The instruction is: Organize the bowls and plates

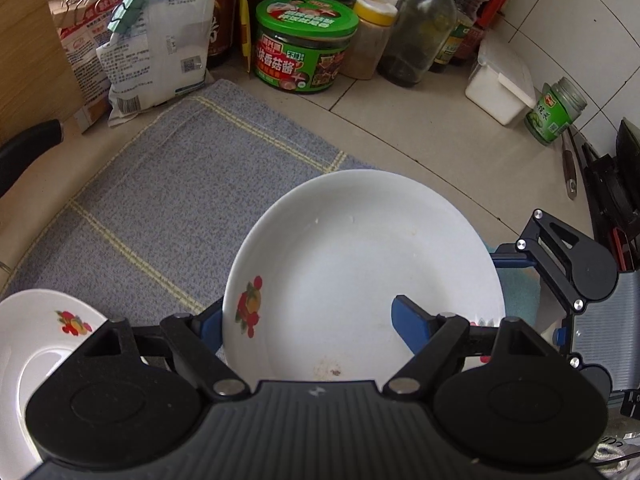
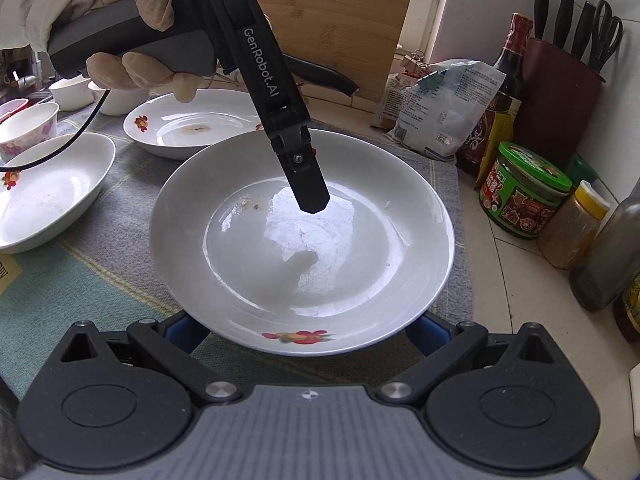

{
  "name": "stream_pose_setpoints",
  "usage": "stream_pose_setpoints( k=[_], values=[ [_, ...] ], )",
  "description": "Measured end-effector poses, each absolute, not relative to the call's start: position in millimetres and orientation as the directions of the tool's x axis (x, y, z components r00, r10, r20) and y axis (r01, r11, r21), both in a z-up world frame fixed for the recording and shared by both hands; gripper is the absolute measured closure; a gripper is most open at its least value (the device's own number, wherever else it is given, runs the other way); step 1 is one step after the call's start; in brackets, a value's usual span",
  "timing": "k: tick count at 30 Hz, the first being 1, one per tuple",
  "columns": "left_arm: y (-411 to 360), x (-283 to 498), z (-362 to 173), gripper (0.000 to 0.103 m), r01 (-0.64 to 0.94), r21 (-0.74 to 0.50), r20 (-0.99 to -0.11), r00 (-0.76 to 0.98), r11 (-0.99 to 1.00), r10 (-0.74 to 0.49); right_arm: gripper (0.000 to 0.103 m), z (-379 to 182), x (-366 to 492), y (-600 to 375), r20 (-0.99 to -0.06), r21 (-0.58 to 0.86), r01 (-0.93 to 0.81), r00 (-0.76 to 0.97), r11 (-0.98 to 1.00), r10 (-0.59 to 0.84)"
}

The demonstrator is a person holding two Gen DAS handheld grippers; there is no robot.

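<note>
A white plate with red fruit prints is raised above the grey cloth. My left gripper straddles its rim: the left finger outside, the right finger inside the plate; in the right wrist view the inner finger reaches into the plate. My right gripper is open, its blue fingers under the plate's near rim. A second plate and a third lie on the cloth. Small bowls stand at far left.
A green-lidded jar, bottles, a white box and flour bags line the tiled back wall. A knife block stands far right. A black pan handle pokes in at left.
</note>
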State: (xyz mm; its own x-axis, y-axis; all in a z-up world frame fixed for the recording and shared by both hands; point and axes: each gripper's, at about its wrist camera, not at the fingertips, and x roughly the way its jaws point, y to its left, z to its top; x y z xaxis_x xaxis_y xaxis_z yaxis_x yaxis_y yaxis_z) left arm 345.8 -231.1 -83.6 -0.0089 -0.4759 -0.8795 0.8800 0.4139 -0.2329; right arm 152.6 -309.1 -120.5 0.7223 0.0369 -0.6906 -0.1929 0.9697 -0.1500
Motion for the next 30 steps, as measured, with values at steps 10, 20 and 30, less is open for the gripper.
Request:
stream_pose_setpoints(
  k=[10, 20, 30],
  values=[
    [-254, 363, -94, 0.021, 0.880, -0.217, -0.877, 0.015, 0.422, -0.481, 0.000, -126, 173, -326, -0.699, -0.153, -0.174, 0.715, 0.973, 0.018],
    [-266, 370, -102, 0.021, 0.880, -0.209, -0.881, 0.020, 0.426, -0.473, 0.000, -133, 181, -335, -0.714, -0.133, -0.157, 0.700, 0.979, 0.015],
    [-267, 371, -107, 0.020, 0.876, -0.212, -0.887, 0.014, 0.433, -0.462, 0.000, -135, 183, -338, -0.719, -0.114, -0.166, 0.694, 0.980, 0.034]
  ],
)
